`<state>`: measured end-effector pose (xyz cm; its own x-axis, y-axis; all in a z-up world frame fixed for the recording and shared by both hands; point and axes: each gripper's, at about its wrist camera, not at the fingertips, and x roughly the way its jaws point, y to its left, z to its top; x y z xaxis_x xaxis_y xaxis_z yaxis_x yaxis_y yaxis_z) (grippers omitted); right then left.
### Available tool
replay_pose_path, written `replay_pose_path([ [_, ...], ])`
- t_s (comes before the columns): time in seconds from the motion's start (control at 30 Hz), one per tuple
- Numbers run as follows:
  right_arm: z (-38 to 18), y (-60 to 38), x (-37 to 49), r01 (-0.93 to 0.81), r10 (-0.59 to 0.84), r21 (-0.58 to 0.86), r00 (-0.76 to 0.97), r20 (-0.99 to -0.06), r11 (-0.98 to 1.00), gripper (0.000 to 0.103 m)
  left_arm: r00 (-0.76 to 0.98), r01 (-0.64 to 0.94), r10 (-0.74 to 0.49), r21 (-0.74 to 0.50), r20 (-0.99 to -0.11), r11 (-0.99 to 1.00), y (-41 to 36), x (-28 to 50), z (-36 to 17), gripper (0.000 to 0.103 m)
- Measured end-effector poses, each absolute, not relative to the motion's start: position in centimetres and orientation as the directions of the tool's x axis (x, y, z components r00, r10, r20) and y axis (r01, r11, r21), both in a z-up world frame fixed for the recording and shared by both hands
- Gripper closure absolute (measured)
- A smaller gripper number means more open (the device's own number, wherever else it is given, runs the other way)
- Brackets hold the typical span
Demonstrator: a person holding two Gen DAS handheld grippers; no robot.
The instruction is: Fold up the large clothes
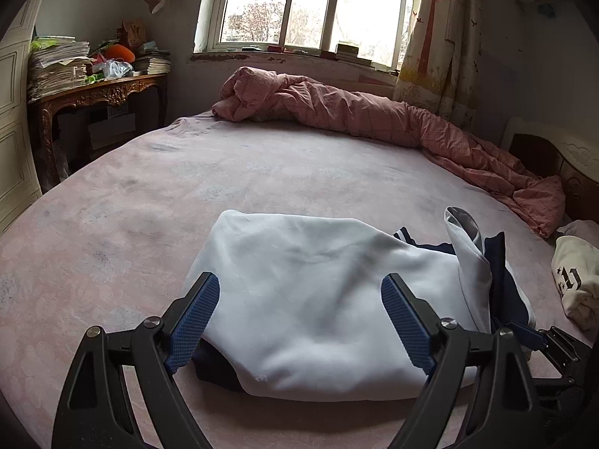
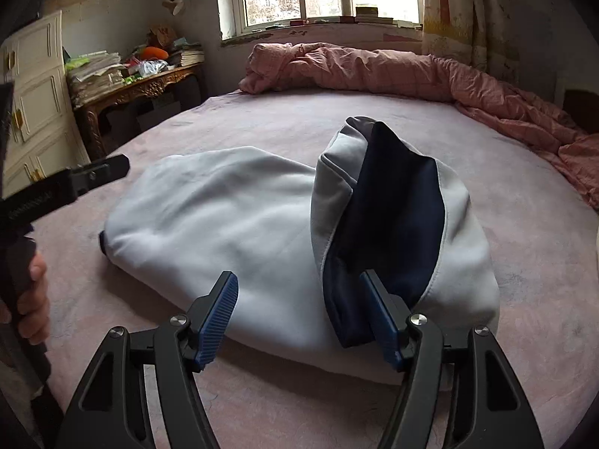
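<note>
Left gripper [image 1: 299,299] jaws wide apart, hovering over the near edge of the white and navy garment [image 1: 307,299]. Nothing between the blue pads [image 1: 194,321]; no contact visible, grasping nothing.

Right gripper [image 2: 299,310] also spread, a bit narrower than the left. Its right pad [image 2: 382,321] sits just beside or against the navy-lined flap [image 2: 393,217] that stands up at the garment's right end; cannot tell whether it actually touches. The flap is not pinched, the left pad [image 2: 219,318] is clear over white cloth. Released, not holding.

The garment lies folded into a rough bundle on the pink bed sheet [image 1: 149,194], near the front edge of the bed, white side up, navy showing at the right end and under the near-left corner.

A hand [image 2: 32,307] grips the left tool's handle at the left edge of the right wrist view.

Writing: a cream garment [image 1: 576,277] at the right edge of the bed carries dark print with stars and block characters, partly cut off, not readable. No other legible labels.

A crumpled pink quilt [image 1: 355,112] runs along the far side of the bed under the window [image 1: 310,3].
</note>
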<state>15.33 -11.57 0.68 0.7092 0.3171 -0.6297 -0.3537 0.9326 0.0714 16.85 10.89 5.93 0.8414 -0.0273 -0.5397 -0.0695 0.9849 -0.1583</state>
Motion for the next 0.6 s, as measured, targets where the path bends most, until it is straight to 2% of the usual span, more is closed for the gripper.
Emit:
replay_pose_path([
  [0.1, 1.3, -13.5, 14.0, -0.396, 0.414, 0.174, 0.673, -0.613, 0.901, 0.035, 0.84, -0.042, -0.045, -0.148, -0.541, 0.988, 10.0, 16.9, 5.9, 0.016],
  [0.17, 2.1, -15.0, 13.0, -0.382, 0.415, 0.188, 0.692, -0.591, 0.905, 0.035, 0.846, -0.035, -0.034, -0.118, -0.532, 0.992, 9.2, 16.8, 6.0, 0.016],
  [0.27, 4.0, -17.2, 11.8, -0.178, 0.17, 0.03, 0.855, -0.49, 0.983, 0.032, 0.852, -0.008, -0.045, -0.099, -0.521, 0.995, 7.9, 16.8, 6.1, 0.016],
  [0.33, 4.8, -19.3, 12.2, -0.063, 0.051, -0.011, 0.89, -0.452, 0.998, 0.032, 0.855, 0.017, -0.065, -0.097, -0.514, 0.995, 7.0, 16.8, 6.0, 0.015],
  [0.43, 4.8, -23.7, 14.2, 0.042, 0.009, 0.094, 0.873, -0.488, 0.995, 0.032, 0.861, 0.057, -0.092, -0.084, -0.5, 0.995, 5.6, 16.9, 5.9, 0.015],
  [0.53, 2.7, -25.6, 17.1, 0.021, 0.042, 0.103, 0.819, -0.572, 0.994, 0.032, 0.871, 0.118, -0.143, -0.083, -0.471, 0.99, 4.2, 16.7, 5.8, 0.015],
  [0.6, 0.6, -25.7, 18.3, -0.056, 0.141, 0.156, 0.779, -0.611, 0.986, 0.032, 0.889, 0.133, -0.143, -0.054, -0.435, 0.99, 3.2, 16.1, 5.9, 0.015],
])
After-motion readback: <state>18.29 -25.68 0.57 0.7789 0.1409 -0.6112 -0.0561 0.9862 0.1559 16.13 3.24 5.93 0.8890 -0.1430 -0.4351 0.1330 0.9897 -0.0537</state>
